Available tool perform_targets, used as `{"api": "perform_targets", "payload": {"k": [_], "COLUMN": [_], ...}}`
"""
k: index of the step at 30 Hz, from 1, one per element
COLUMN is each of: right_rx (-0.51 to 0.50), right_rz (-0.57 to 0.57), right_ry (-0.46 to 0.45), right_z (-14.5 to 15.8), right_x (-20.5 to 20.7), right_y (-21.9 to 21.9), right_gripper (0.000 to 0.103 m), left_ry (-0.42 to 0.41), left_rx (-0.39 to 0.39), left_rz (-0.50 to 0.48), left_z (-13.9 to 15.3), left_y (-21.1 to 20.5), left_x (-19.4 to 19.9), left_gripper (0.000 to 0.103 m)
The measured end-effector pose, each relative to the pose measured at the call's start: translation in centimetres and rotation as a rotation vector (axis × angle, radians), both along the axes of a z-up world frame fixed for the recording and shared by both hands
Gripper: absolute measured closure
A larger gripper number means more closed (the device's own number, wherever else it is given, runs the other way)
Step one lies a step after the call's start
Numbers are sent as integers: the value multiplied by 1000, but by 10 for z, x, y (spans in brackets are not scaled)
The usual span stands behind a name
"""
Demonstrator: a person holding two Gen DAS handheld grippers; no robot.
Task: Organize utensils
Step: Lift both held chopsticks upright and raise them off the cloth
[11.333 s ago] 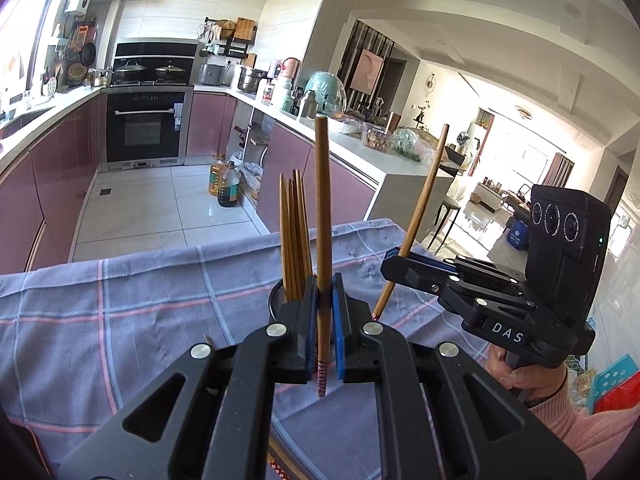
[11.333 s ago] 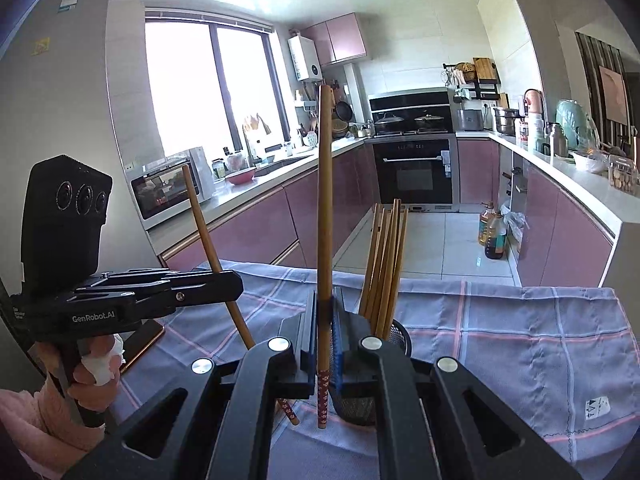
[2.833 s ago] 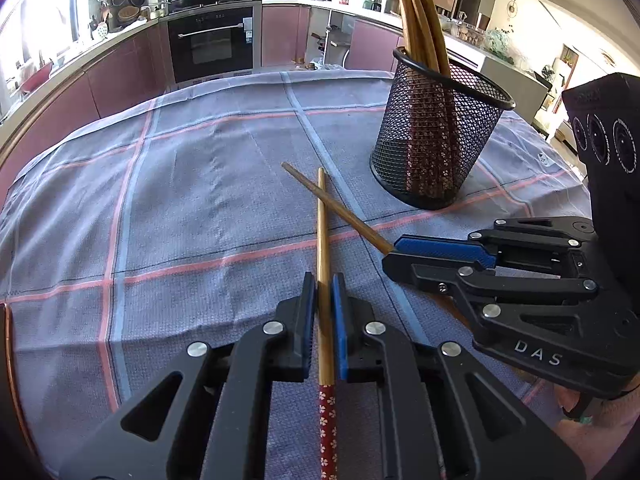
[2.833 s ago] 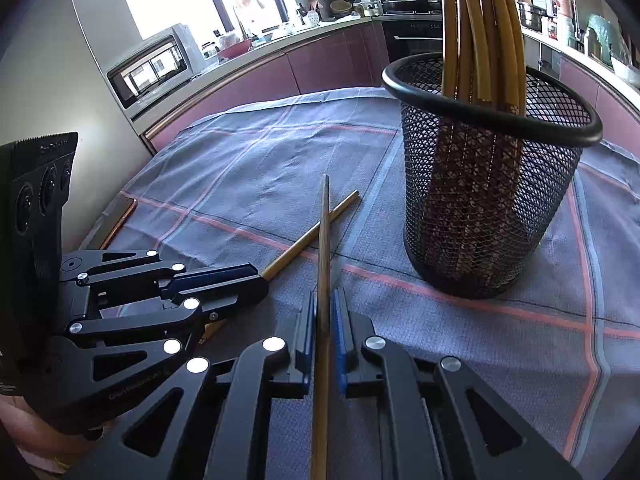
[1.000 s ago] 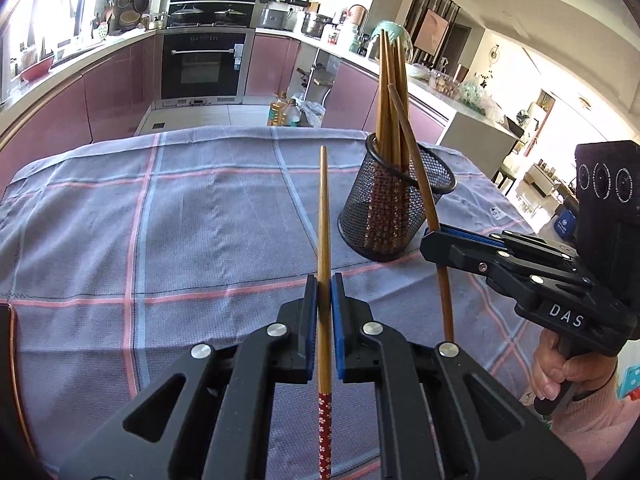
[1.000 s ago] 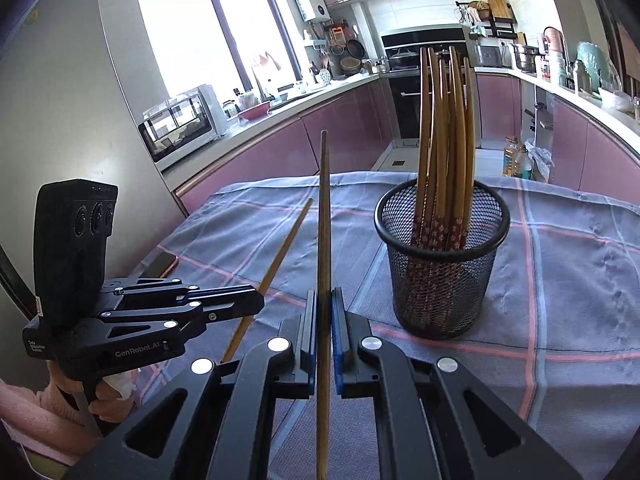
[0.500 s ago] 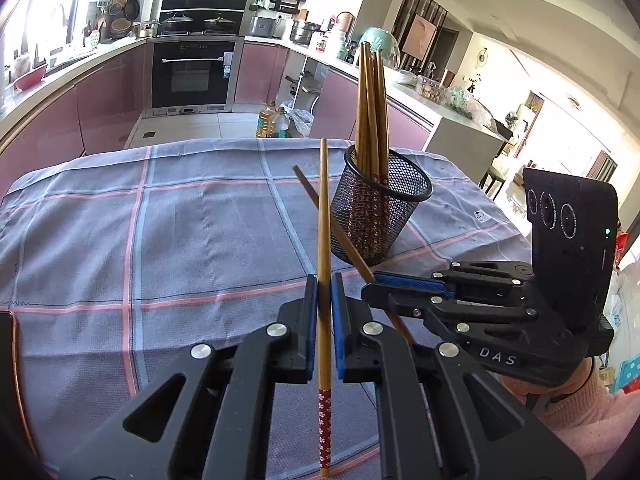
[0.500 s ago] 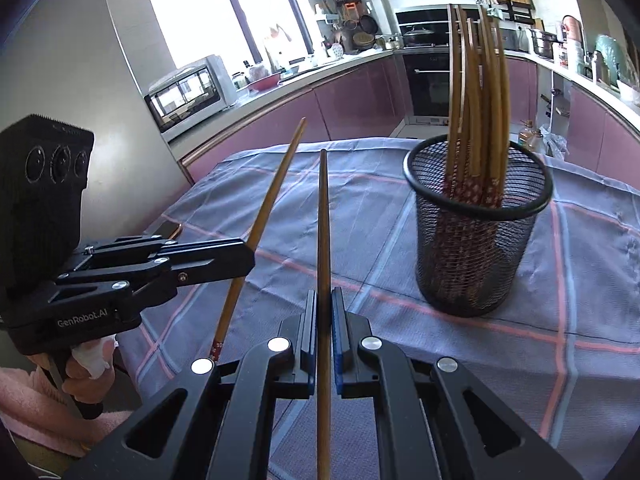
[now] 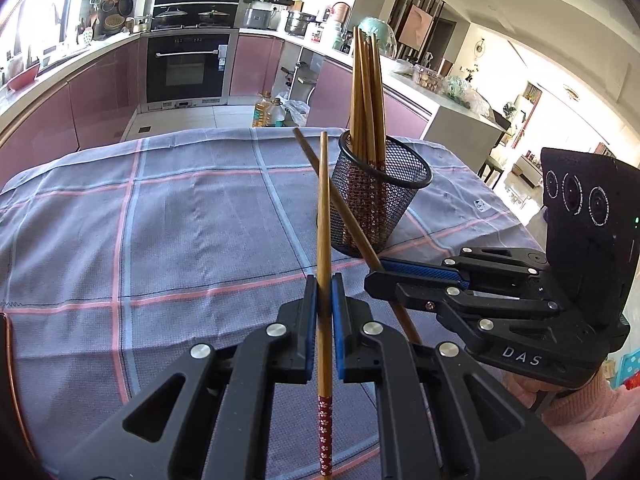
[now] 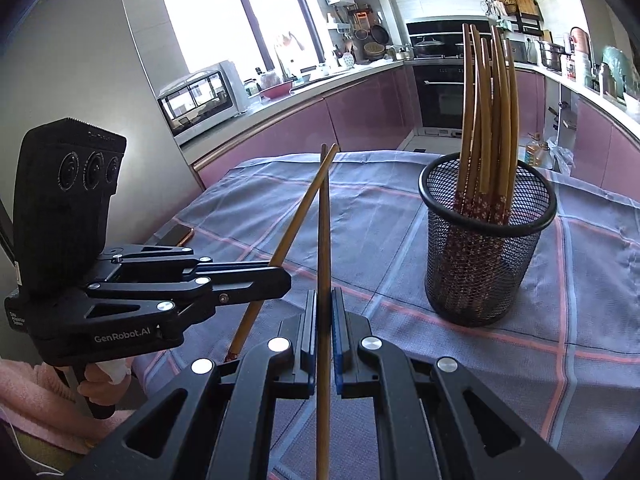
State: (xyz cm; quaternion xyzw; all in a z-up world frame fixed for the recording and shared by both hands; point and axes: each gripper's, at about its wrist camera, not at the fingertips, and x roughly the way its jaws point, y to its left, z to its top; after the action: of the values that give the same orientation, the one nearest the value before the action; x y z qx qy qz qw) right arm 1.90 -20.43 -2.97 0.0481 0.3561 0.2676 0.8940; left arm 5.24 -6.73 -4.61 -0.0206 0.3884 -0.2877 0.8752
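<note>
I've got my left gripper (image 9: 323, 292) clamped on a chopstick (image 9: 323, 220), thin end pointing to twelve o'clock, the red flowered end hanging below the jaws toward six. My right gripper (image 10: 323, 308) is clenched on a second chopstick (image 10: 323, 240) the same way, tip up at twelve. From the left camera the right gripper sits at about three o'clock, and its chopstick slants up toward eleven, crossing mine in the picture; whether the two sticks touch, I cannot tell. Out beyond the jaws stands the black mesh cup (image 9: 380, 200), at about one o'clock from the left camera and two o'clock from the right one, upright on the blue checked tablecloth (image 9: 180, 220). It already holds a bundle of chopsticks (image 10: 486, 120), red ends down, thin ends up. So I judge we're well along: most of the set is in the cup, no loose chopstick shows on the cloth, and these two in my grippers look like the last to go in. Both tips are clear of the rim, neither is over the cup yet. Writing I can read: "DAS" on the right gripper's side, "GenRobot.AI" on the left gripper's side. A phone (image 10: 178, 234) lies at the cloth's edge, around ten o'clock in the right view.
</note>
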Motion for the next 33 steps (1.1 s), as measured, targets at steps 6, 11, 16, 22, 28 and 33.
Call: {"api": "perform_targets", "payload": {"k": [6, 11, 16, 22, 28, 33], "right_rx": [0, 12, 20, 28, 33, 37], "right_rz": [-36, -71, -97, -116, -125, -125], "right_ry": [-9, -27, -57, -91, -115, -133], "right_z": [2, 6, 15, 25, 34, 39], "right_x": [0, -1, -4, -7, -9, -11], "right_y": [-7, -17, -28, -37, -41, -42], "right_gripper": [97, 97, 97, 97, 97, 97], "left_ry": [-10, -28, -42, -58, -75, -86], "left_rx": [0, 4, 1, -5, -12, -15], "left_rz": [3, 7, 8, 3, -2, -7], "left_z": [2, 5, 9, 15, 21, 26], "left_y": [-1, -2, -2, -2, -3, -6], "left_x": [-1, -2, -3, -5, -9, -11], "left_gripper": [95, 95, 95, 95, 95, 95]}}
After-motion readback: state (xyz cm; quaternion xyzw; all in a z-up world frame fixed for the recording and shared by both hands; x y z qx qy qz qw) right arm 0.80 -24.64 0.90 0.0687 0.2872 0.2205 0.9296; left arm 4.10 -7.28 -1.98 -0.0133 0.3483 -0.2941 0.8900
